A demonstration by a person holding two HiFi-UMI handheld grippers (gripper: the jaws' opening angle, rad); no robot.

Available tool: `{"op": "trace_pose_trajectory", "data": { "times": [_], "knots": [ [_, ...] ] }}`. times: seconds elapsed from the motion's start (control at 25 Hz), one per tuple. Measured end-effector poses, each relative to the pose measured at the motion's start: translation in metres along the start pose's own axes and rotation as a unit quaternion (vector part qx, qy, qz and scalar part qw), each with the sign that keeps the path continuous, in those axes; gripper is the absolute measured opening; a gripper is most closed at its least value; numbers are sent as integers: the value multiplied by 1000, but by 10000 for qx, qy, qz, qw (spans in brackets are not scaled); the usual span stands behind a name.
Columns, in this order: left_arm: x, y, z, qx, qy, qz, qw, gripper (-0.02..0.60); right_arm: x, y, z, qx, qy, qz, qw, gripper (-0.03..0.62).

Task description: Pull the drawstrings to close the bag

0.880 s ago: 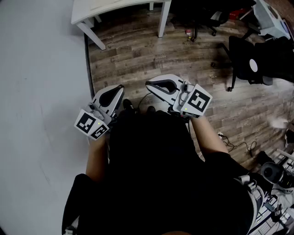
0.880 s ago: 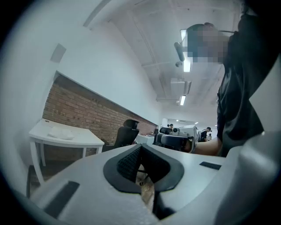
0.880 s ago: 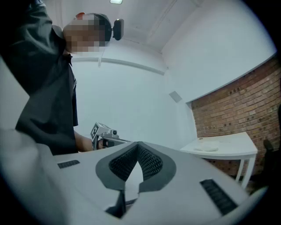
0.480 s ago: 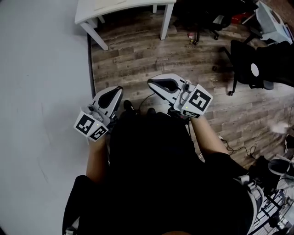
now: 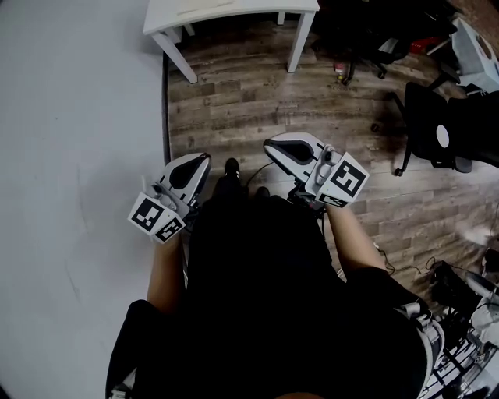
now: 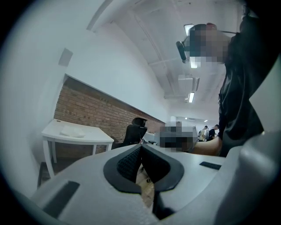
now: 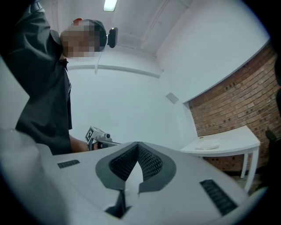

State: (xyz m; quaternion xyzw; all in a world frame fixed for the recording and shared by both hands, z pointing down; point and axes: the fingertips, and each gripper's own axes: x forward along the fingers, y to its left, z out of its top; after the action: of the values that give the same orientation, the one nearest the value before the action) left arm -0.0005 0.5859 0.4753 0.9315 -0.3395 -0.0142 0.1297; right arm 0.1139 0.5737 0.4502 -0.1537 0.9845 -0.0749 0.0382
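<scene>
Standing on wooden floor [image 5: 234, 101]; white table [image 5: 234, 12] at its far edge, and a pale limp item [image 6: 72, 131] on the tabletop may be the bag, too small to tell. The left gripper [image 5: 204, 159] and right gripper [image 5: 267, 145] are near the torso, jaws pressed together on nothing. Judged: task not started; next, approach, open the jaws, pinch the drawstrings
</scene>
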Motion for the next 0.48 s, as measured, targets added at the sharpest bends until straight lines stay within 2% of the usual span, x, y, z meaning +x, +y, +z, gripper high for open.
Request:
{"op": "trace_pose_trajectory", "data": {
  "times": [0.32, 0.48],
  "knots": [
    [36, 40, -5, -221, 216, -42, 9995, 17, 7, -60, -7, 170, 90, -365, 9991, 6],
    [58, 78, -3, -374, 217, -128, 9990, 17, 23, -100, -7, 262, 147, -620, 9976, 6]
  ]
}}
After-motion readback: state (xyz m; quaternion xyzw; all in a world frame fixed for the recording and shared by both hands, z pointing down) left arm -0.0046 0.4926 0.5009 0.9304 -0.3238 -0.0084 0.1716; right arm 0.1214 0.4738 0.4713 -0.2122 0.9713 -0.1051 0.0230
